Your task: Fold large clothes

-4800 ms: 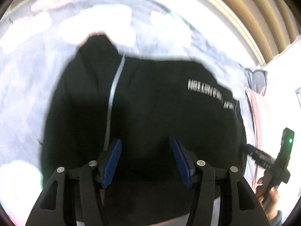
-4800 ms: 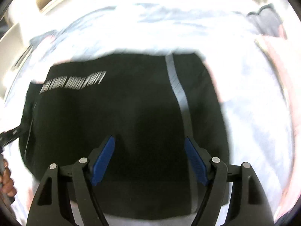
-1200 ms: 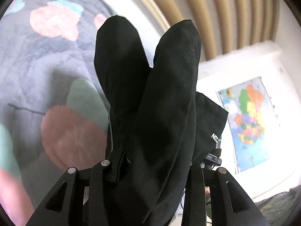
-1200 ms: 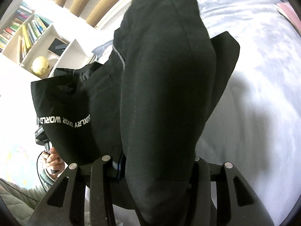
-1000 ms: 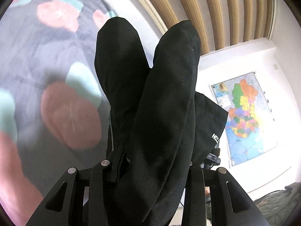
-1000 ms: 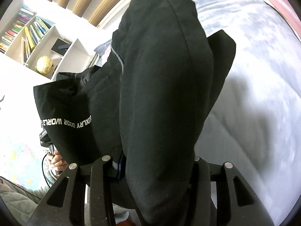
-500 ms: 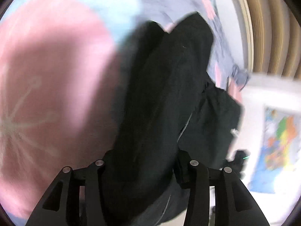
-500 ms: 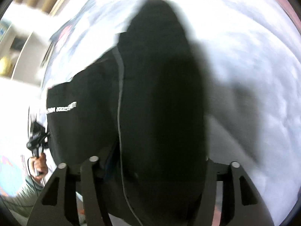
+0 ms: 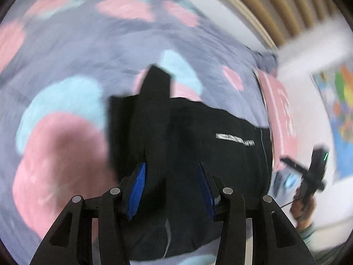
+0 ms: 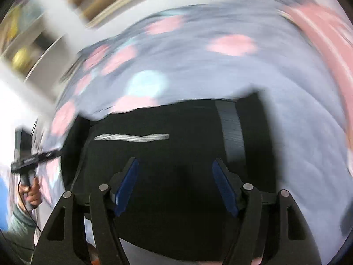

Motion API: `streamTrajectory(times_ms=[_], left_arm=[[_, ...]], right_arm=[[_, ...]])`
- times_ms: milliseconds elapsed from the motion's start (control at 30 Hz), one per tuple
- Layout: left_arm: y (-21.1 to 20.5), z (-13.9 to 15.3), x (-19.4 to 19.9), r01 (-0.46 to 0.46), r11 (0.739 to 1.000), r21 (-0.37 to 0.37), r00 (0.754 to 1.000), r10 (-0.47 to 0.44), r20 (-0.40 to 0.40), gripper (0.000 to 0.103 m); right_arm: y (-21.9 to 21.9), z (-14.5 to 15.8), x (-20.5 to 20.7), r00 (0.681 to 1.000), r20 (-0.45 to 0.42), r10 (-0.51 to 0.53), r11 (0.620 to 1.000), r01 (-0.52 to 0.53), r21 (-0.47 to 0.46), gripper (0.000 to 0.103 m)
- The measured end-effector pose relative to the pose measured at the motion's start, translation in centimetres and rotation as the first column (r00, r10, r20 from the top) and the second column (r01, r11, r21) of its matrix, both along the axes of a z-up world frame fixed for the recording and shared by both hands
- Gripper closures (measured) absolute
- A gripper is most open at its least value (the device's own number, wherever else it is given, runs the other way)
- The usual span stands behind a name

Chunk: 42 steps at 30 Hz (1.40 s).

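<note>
A black garment (image 9: 198, 150) with a white line of lettering (image 9: 235, 140) lies folded on the bed; in the right wrist view (image 10: 176, 154) it shows a grey stripe (image 10: 232, 130). My left gripper (image 9: 173, 190) is open just above its near edge, blue pads (image 9: 138, 185) apart. My right gripper (image 10: 175, 186) is open over the garment's near part, blue pads (image 10: 128, 184) wide apart, holding nothing. Both views are motion-blurred.
The bed cover (image 9: 66, 101) is grey-lilac with pink and pale blue spots. A pink item (image 9: 279, 110) lies at the bed's right side. A slatted headboard (image 9: 275, 6) and a wall map (image 9: 339, 110) stand behind. Shelves (image 10: 19, 44) show at the left.
Both grippers held the garment lifted and draped over their fingers; now it lies flat on the bed and both grippers have opened and let go.
</note>
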<state>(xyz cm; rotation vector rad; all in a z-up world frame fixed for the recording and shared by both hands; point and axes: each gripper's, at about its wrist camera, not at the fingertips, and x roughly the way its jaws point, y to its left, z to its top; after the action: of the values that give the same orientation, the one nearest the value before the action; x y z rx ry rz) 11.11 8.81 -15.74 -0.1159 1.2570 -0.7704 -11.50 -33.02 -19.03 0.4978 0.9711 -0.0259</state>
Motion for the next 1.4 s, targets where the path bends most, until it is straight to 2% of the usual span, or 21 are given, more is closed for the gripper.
streamTrajectory(times_ms=[33, 133, 200, 233, 300, 367, 467, 500, 533, 600, 633, 700, 800, 867, 933, 1000, 1100, 1167, 1233, 1300, 1400], left_arm=[[-1.6, 0.2, -0.8, 0.023, 0.999, 0.028, 0.997, -0.025, 0.066, 0.055], [-3.4, 0.2, -2.5, -0.010, 1.000, 0.011, 0.988, 0.008, 0.152, 0.055], [-1.2, 1.0, -3.5, -0.047, 0.998, 0.032, 0.970, 0.038, 0.240, 0.055], [-0.4, 0.8, -3.5, -0.074, 0.997, 0.007, 0.960, 0.069, 0.272, 0.055], [1.4, 0.6, -3.1, -0.145, 0.987, -0.074, 0.946, 0.160, 0.283, 0.055], [2.9, -0.1, -2.3, -0.153, 0.981, -0.120, 0.950, 0.180, 0.257, 0.055], [-0.1, -1.6, -2.4, -0.032, 0.997, -0.068, 0.964, 0.049, 0.262, 0.055], [-2.2, -1.5, -3.2, 0.050, 0.996, -0.068, 0.957, -0.029, 0.288, 0.055], [-4.2, -1.4, -4.4, 0.126, 0.990, -0.059, 0.936, -0.098, 0.338, 0.055], [-7.5, -1.3, -6.3, 0.193, 0.981, 0.016, 0.889, -0.182, 0.420, 0.053], [-8.4, -1.7, -6.7, 0.200, 0.979, 0.048, 0.883, -0.201, 0.425, 0.053], [-9.5, -3.4, -6.6, 0.176, 0.981, 0.079, 0.903, -0.193, 0.385, 0.053], [-7.9, -5.5, -6.0, 0.107, 0.991, 0.077, 0.943, -0.125, 0.307, 0.053], [-6.2, -6.3, -6.0, 0.038, 0.996, 0.077, 0.951, -0.060, 0.302, 0.052], [-4.5, -8.2, -5.4, -0.032, 0.999, 0.030, 0.979, 0.025, 0.201, 0.048], [-4.0, -9.5, -4.8, -0.057, 0.998, -0.013, 0.982, 0.059, 0.182, 0.048], [-3.9, -9.7, -4.8, -0.083, 0.996, -0.027, 0.978, 0.087, 0.190, 0.048], [-3.6, -7.8, -6.7, -0.118, 0.993, 0.032, 0.966, 0.107, 0.237, 0.048], [-2.9, -4.8, -9.9, -0.121, 0.991, 0.056, 0.930, 0.093, 0.355, 0.048], [-1.7, -2.1, -12.8, -0.163, 0.984, 0.075, 0.891, 0.114, 0.439, 0.048], [-0.2, 1.2, -16.1, -0.223, 0.969, 0.108, 0.848, 0.139, 0.511, 0.048]], right_arm=[[2.1, 0.0, 1.5, 0.999, 0.008, 0.046, 0.999, -0.046, -0.023, 0.030], [8.9, -0.8, 6.5, 0.983, -0.005, 0.182, 0.964, -0.180, -0.194, 0.030], [12.2, -2.3, 9.3, 0.973, -0.040, 0.228, 0.932, -0.230, -0.281, 0.031], [13.0, -4.2, 10.8, 0.968, -0.086, 0.234, 0.919, -0.249, -0.305, 0.031], [13.8, -7.2, 11.9, 0.959, -0.149, 0.242, 0.913, -0.277, -0.301, 0.026], [13.8, -9.4, 13.2, 0.959, -0.150, 0.241, 0.919, -0.275, -0.283, 0.023], [12.8, -9.4, 13.3, 0.964, -0.111, 0.243, 0.936, -0.263, -0.233, 0.021], [12.7, -9.3, 13.0, 0.964, -0.094, 0.248, 0.936, -0.263, -0.232, 0.020], [12.7, -9.2, 12.8, 0.965, -0.075, 0.251, 0.937, -0.262, -0.233, 0.020], [12.3, -8.2, 11.7, 0.964, -0.046, 0.262, 0.937, -0.266, -0.226, 0.026], [11.7, -7.3, 10.7, 0.967, -0.028, 0.255, 0.942, -0.255, -0.220, 0.027], [9.9, -5.9, 8.6, 0.975, 0.001, 0.224, 0.952, -0.218, -0.214, 0.027], [6.6, -3.8, 3.4, 0.987, 0.034, 0.157, 0.962, -0.145, -0.231, 0.024], [4.9, -4.5, 1.2, 0.994, -0.009, 0.109, 0.969, -0.109, -0.220, 0.022], [3.6, -6.7, -0.1, 0.996, -0.070, 0.057, 0.984, -0.068, -0.167, 0.020], [3.2, -8.2, -1.0, 0.997, -0.062, 0.048, 0.991, -0.055, -0.122, 0.016], [3.8, -7.7, -1.7, 0.998, -0.059, -0.008, 0.989, -0.001, -0.150, 0.016], [5.0, -5.7, -2.9, 0.997, -0.061, -0.037, 0.977, 0.023, -0.210, 0.016], [6.9, -2.2, -6.0, 0.997, 0.026, -0.072, 0.950, 0.076, -0.304, 0.015], [8.2, 0.0, -8.2, 0.991, 0.092, -0.098, 0.930, 0.124, -0.345, 0.013], [10.4, 3.8, -11.2, 0.979, 0.170, -0.111, 0.906, 0.170, -0.387, 0.012]])
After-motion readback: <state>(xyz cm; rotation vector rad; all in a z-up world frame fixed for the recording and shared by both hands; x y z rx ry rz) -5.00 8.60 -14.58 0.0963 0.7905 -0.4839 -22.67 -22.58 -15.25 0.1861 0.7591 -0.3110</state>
